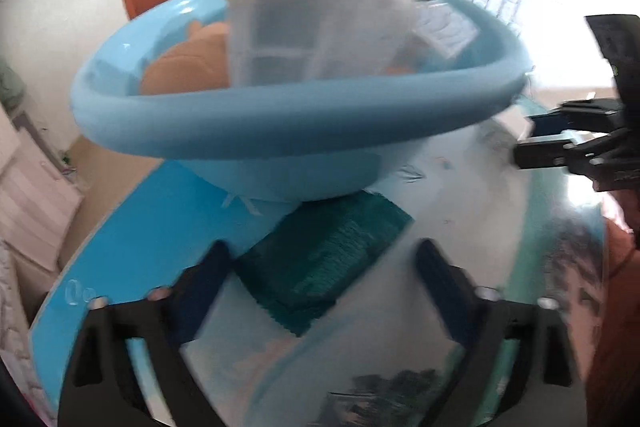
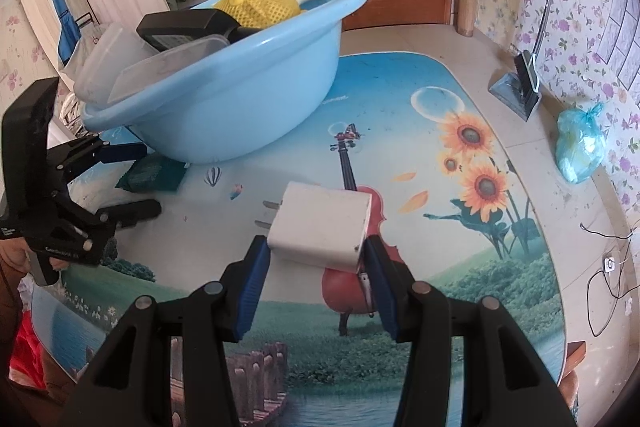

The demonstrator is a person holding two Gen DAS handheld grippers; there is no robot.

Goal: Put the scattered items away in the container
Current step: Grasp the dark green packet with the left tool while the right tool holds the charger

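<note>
— What does your right tool [image 2: 316, 259] have now?
— It has the white plug charger [image 2: 322, 227] between its blue pads [image 2: 253, 283]. The fingers are closed on both sides of the charger, and its two metal pins point to the left. You hold it above the middle of the bench [image 2: 460, 291], over the violin picture.

— And your left tool [image 1: 320, 283]?
— Its fingers stand wide apart and nothing is between them. It is low over the bench, near a dark teal packet [image 1: 320, 259] that lies just beside the foot of the basin.

— Where is the container?
— The light blue basin [image 2: 224, 95] stands toward the far left corner of the bench. Inside lie a clear plastic box [image 2: 120, 67], a black device [image 2: 184, 23] and a yellow mesh thing [image 2: 256, 7].
</note>
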